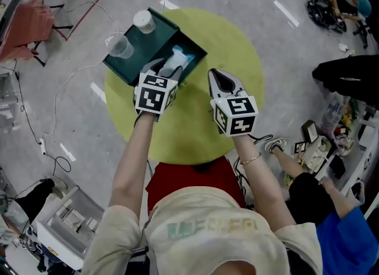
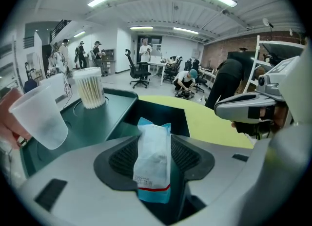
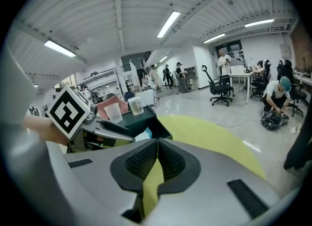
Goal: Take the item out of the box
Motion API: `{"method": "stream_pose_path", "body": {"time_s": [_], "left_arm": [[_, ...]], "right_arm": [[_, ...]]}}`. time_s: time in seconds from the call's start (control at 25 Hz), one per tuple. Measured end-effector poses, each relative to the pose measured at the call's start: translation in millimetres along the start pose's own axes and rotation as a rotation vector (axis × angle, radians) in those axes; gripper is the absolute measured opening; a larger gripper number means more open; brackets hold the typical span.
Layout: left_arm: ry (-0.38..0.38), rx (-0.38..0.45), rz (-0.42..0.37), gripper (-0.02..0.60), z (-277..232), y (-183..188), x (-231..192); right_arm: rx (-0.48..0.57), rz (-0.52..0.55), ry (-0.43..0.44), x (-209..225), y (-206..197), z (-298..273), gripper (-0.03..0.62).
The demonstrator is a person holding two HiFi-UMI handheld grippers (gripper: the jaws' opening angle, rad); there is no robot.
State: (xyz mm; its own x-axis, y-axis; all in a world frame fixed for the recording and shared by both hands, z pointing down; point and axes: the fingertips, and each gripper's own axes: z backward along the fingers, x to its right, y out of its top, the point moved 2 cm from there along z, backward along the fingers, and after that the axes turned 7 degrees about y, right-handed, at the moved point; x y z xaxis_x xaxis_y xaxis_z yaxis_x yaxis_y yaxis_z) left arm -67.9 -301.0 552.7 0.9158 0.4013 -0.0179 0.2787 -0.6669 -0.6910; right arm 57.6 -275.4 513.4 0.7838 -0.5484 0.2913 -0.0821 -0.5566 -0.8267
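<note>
Upper left of centre in the head view, a dark green box (image 1: 159, 35) sits on the round yellow table (image 1: 240, 54), and this is where it's all happening. On the box's flat top, toward the upper left, stand a clear plastic cup (image 1: 121, 47) and a jar of cotton swabs (image 1: 144, 21), side by side.

Now look at the box's lower right end: that compartment is open, and a white and blue packet (image 1: 176, 60) is standing upright inside it, its top poking above the rim. The left gripper (image 1: 164, 66) is right on it, angled down into the compartment. From the left gripper view the jaws stand wide apart with the packet (image 2: 153, 161) straight up between them, and there's a gap on either side, so the pads are not pressing. It's lined up, but nothing is clamped.

Over to the right of centre, the right gripper (image 1: 220, 78) hovers above bare yellow table, just beside the box and clear of it. Its own view shows the jaws together at the tips with nothing between them, only yellow tabletop showing through the slit below. At the left of that view, the left gripper's marker cube (image 3: 68, 110) shows beside the box.
</note>
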Motion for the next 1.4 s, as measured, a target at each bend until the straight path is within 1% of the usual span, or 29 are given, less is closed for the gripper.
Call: {"method": "stream_pose_path", "body": {"time_s": [0.12,0.28,0.48,0.8,1.12,1.24,1.4], "left_arm": [[-0.021,-0.021,0.011,0.204,-5,-1,-2],[-0.019,-0.048,-0.015,0.204,-12,-1,-6],[-0.027,-0.081,-0.021,0.206,-17,-6,-4],[-0.028,-0.148,-0.021,0.209,-26,-13,-5],[-0.035,-0.188,0.0,0.207,-31,-11,-3],[-0.028,-0.208,-0.012,0.207,-33,-12,-3],[-0.021,-0.218,-0.048,0.207,-39,-12,-6]], "right_arm": [[-0.006,-0.002,0.0,-1,1,-5,0.037],[-0.015,-0.003,0.001,-1,1,-12,0.037],[-0.027,-0.007,0.006,-1,-1,-13,0.037],[-0.043,-0.013,0.008,-1,-7,-18,0.037],[-0.048,-0.03,0.007,4,-8,-16,0.037],[-0.052,-0.031,0.007,5,-11,-17,0.037],[-0.06,-0.034,0.005,7,-14,-23,0.037]]}}
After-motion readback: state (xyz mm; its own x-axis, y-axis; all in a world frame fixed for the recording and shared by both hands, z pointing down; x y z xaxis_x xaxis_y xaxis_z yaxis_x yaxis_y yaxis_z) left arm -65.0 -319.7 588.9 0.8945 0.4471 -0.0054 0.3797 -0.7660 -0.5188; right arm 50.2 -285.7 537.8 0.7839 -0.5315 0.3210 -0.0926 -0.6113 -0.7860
